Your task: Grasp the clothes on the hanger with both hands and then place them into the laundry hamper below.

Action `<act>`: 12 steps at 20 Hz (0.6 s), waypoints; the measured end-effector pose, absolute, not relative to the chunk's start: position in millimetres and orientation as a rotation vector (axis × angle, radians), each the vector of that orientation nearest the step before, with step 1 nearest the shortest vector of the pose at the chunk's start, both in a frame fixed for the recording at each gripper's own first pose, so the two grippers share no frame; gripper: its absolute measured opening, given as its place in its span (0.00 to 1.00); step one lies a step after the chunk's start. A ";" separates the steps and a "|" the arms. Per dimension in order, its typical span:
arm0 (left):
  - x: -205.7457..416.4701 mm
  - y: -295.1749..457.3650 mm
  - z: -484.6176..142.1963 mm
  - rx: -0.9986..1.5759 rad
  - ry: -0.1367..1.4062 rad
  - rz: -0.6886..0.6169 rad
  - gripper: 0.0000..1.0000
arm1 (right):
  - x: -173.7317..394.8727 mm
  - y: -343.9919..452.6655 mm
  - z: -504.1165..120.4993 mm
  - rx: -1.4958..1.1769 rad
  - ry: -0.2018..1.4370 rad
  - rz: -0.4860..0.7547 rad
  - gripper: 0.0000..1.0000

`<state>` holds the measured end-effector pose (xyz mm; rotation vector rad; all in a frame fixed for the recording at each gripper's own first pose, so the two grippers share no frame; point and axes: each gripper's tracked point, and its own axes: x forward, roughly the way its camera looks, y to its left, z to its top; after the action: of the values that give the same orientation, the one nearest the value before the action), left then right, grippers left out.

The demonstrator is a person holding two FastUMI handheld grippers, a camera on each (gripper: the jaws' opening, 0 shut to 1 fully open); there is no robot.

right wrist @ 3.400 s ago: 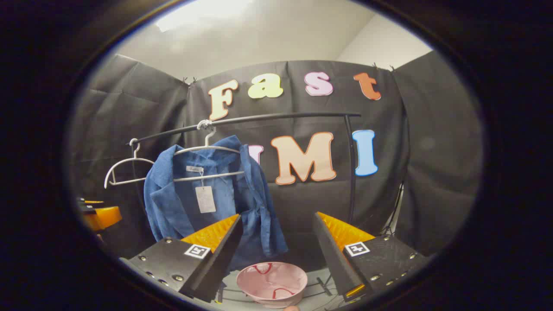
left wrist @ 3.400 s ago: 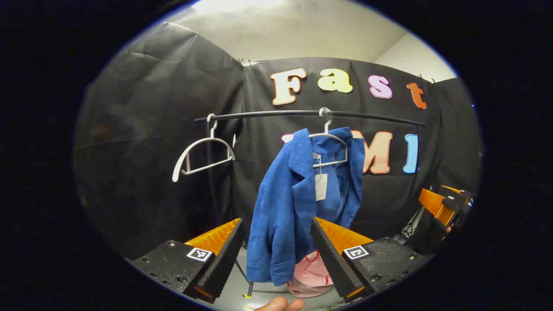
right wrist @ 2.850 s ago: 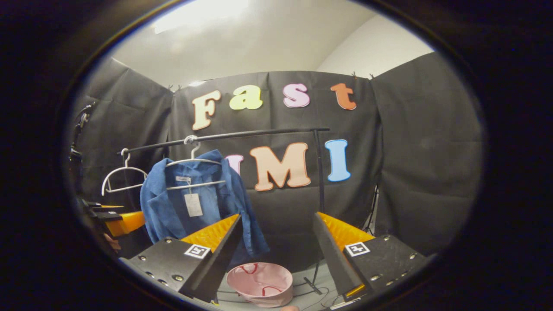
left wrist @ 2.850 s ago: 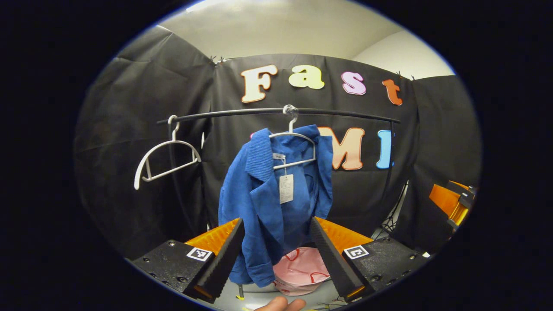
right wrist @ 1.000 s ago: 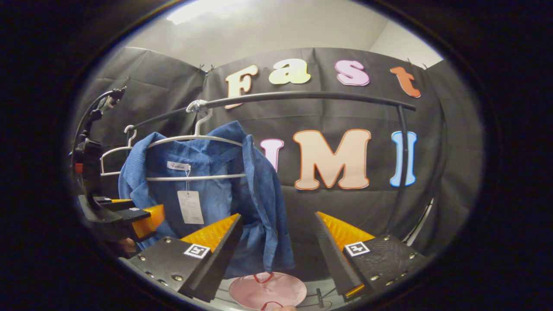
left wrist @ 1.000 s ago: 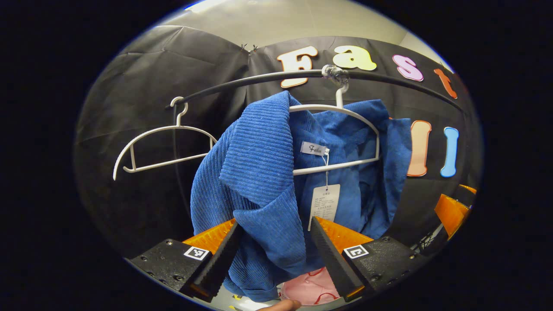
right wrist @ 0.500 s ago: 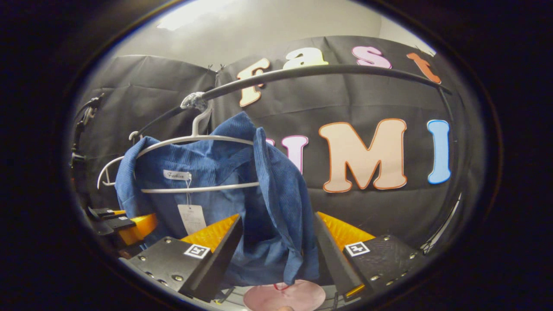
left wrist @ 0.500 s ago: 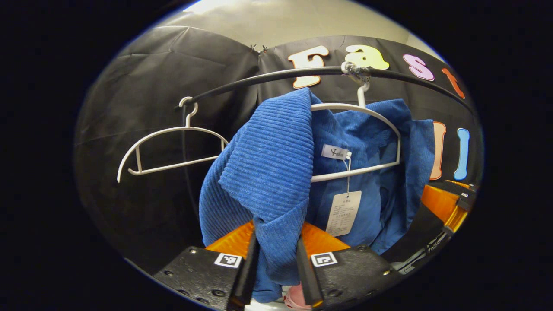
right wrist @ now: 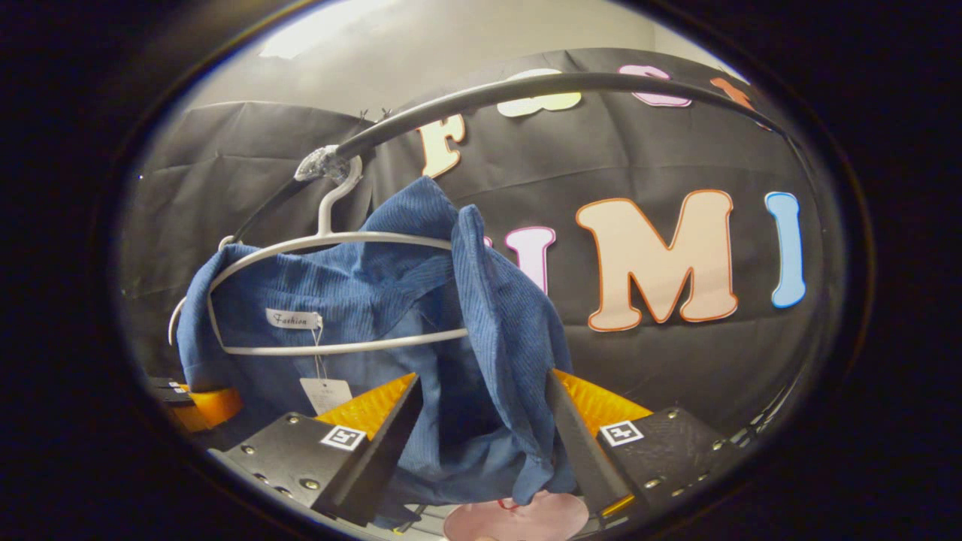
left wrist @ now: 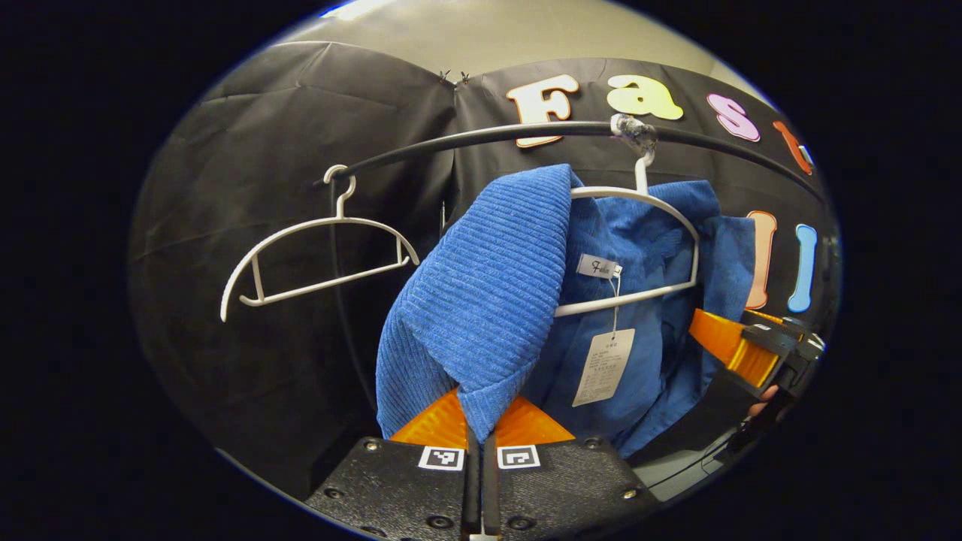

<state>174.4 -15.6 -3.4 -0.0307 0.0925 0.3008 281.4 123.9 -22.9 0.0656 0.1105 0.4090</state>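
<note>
Black rail (left wrist: 466, 139) overhead, L gripper (left wrist: 479, 421) pinching jacket (left wrist: 481, 300) hem, R gripper (right wrist: 481, 421) agape

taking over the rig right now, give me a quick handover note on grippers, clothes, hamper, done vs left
Left gripper: shut on the blue jacket's front flap.
Right gripper: open, its fingers on either side of the jacket's other edge, not yet closed.
The jacket hangs on its white hanger on the black rail. An empty hanger hangs beside it.
The pink hamper sits below.
Left to do: close the right gripper, pull the jacket off, drop it in the hamper.
</note>
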 end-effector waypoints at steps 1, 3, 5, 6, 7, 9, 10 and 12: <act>170.1 -18.8 -2.2 -0.031 0.099 0.287 0.02 | 281.3 125.5 -21.5 0.072 0.109 0.409 0.97; 166.7 -28.5 4.5 -0.038 0.079 0.238 0.01 | 289.6 125.4 -18.8 0.080 0.106 0.399 0.87; 158.9 -33.5 12.5 -0.032 0.064 0.208 0.01 | 293.6 127.9 -17.1 0.106 0.123 0.405 0.66; 156.5 -35.2 17.8 -0.023 0.054 0.196 0.01 | 295.4 122.5 -16.3 0.123 0.129 0.383 0.51; 152.2 -35.4 20.5 -0.017 0.047 0.187 0.00 | 297.4 118.1 -13.1 0.139 0.129 0.361 0.35; 145.0 -34.7 24.2 -0.024 0.052 0.164 0.00 | 293.6 119.2 -7.6 0.154 0.131 0.363 0.05; 142.0 -34.0 27.2 -0.026 0.046 0.148 0.00 | 289.0 126.4 -10.5 0.157 0.144 0.378 0.05; 136.3 -31.2 34.0 -0.029 0.045 0.127 0.00 | 283.6 128.3 -14.6 0.153 0.172 0.368 0.06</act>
<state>136.3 -31.2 34.0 -0.0286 0.0448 0.1268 283.6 128.3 -14.6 0.1535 0.1721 0.3681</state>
